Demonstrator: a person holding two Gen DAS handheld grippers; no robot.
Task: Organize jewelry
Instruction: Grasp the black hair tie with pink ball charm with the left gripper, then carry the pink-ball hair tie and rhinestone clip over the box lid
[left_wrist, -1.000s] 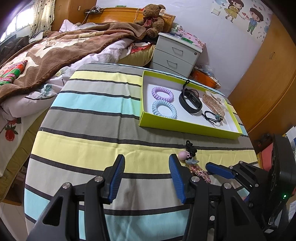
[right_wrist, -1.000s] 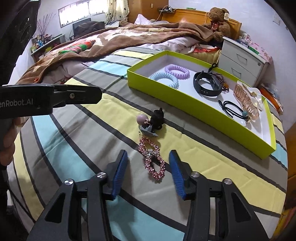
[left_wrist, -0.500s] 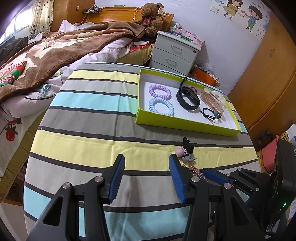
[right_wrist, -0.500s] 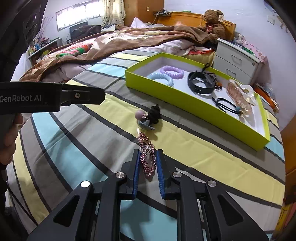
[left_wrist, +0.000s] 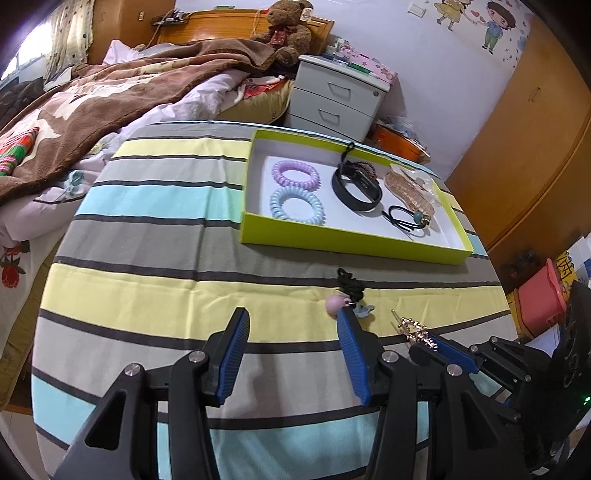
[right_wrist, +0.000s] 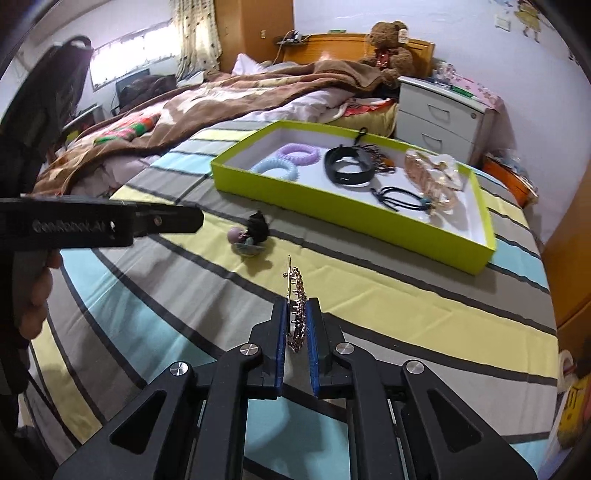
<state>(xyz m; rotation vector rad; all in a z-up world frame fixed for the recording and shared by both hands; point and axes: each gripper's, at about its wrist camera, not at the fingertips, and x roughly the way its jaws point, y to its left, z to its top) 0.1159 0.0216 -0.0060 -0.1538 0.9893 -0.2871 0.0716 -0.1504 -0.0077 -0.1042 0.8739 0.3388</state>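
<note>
Lifted clear of the striped cloth now, the beaded hair clip (right_wrist: 296, 310) sits pinched between the blue pads of the right gripper (right_wrist: 297, 325), whose jaws, wide a second ago, are closing on it; it stands on edge at lower centre of the right wrist view, its pin end poking up past the fingertips. A second ago it lay flat on the cloth between spread fingers. From the left wrist view the same clip (left_wrist: 415, 330) shows at lower right, raised off the fabric.

That, to my eye, means the pick is made and the carry to the lime-green tray (right_wrist: 388, 225) is what comes next (it sits in the upper middle of the frame, well apart from the clip). Inside are a purple coil hair tie (right_wrist: 299, 152), a blue coil hair tie (right_wrist: 275, 168), a black wristband (right_wrist: 347, 168), a black elastic with a bead (right_wrist: 402, 195) and a peach claw clip (right_wrist: 430, 177).

One piece remains outside: a black cord charm with a pink bead (right_wrist: 251, 232), left of centre on the cloth.

The left gripper (left_wrist: 293, 360) hangs with its jaws apart and nothing between them.
</note>
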